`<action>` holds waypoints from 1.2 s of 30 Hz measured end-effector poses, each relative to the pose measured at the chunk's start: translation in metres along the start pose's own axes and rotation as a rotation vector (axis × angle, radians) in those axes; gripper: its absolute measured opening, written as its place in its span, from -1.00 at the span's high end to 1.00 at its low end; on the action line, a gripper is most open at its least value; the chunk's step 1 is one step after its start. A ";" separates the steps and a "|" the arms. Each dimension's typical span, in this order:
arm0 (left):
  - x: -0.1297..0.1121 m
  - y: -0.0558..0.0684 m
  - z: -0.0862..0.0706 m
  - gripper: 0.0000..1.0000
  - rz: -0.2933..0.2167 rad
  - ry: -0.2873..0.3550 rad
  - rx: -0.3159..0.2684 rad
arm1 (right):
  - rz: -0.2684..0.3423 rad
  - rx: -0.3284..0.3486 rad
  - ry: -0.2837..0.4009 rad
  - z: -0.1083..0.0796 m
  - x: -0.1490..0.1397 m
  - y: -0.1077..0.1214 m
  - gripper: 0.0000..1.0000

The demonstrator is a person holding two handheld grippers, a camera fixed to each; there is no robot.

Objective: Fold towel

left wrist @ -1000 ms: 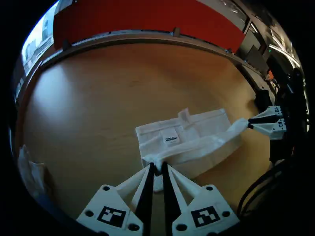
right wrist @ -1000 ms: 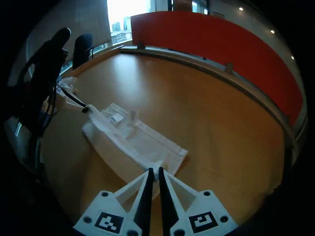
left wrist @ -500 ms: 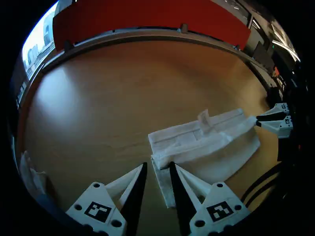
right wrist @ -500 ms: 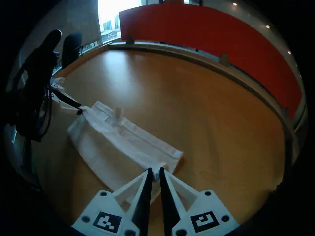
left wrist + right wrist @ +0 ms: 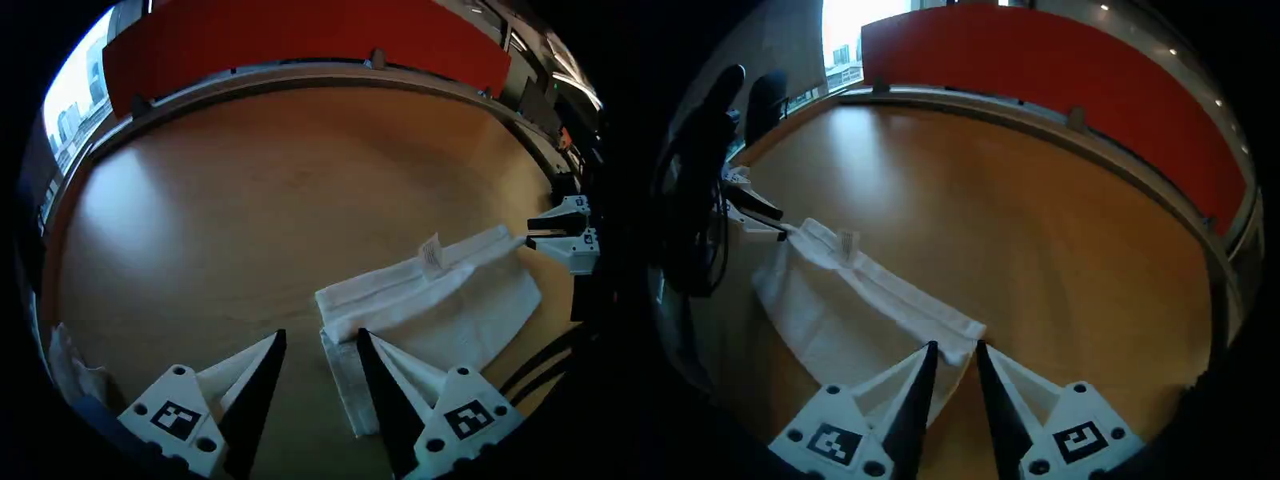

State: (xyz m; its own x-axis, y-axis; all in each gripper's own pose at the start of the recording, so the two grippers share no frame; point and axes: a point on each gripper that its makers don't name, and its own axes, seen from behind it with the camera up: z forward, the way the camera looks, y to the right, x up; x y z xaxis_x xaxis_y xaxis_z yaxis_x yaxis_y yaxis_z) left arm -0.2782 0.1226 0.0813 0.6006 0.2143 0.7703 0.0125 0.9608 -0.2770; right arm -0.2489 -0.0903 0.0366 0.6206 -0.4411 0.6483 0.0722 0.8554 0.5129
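A second ago both grippers were pinching the near corners of the towel (image 5: 448,308) and carrying that edge over the rest of the cloth. Half a second ago the left one had already let go while the right one was pressed together on its corner. Now both have released. The left gripper (image 5: 318,352) stands with its fingers widely spread and nothing between the pads. The lower layer of the towel lies flat on the tabletop (image 5: 240,200) in the gap between them, untouched as far as one can see. The right gripper (image 5: 956,356) is also parted, but less wide, and the folded corner rests just in front of its fingertips and is no longer clamped. The towel lies near the front edge of the tabletop as a long narrow band. The carried edge is laid along its far side as a thicker roll, and a small label (image 5: 430,252) stands up from it near the middle. In the left gripper view the lower layer comes out a little past the upper one at the near end, so the edges are probably not quite even. This fold seems to be laid down — the next step is likely a new grasp, perhaps at the short ends, to halve the band.
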 end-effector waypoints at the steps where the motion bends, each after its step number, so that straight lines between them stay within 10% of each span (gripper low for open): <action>1: 0.000 0.000 -0.001 -0.61 -0.004 0.001 -0.001 | 0.000 -0.004 0.002 -0.001 0.000 0.001 -0.31; 6: 0.001 -0.003 -0.005 -0.93 -0.022 0.010 0.002 | 0.006 -0.011 -0.003 -0.006 -0.004 0.002 -0.85; 36: -0.055 0.007 -0.047 -0.93 -0.038 0.005 0.007 | 0.070 0.001 0.003 -0.053 -0.055 -0.024 -0.85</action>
State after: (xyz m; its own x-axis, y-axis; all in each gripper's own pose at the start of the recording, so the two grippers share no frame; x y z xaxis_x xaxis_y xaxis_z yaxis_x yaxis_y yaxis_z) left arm -0.2739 0.1098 0.0099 0.6039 0.1768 0.7772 0.0295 0.9695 -0.2435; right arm -0.2436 -0.0720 -0.0407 0.6261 -0.3800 0.6809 0.0280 0.8836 0.4673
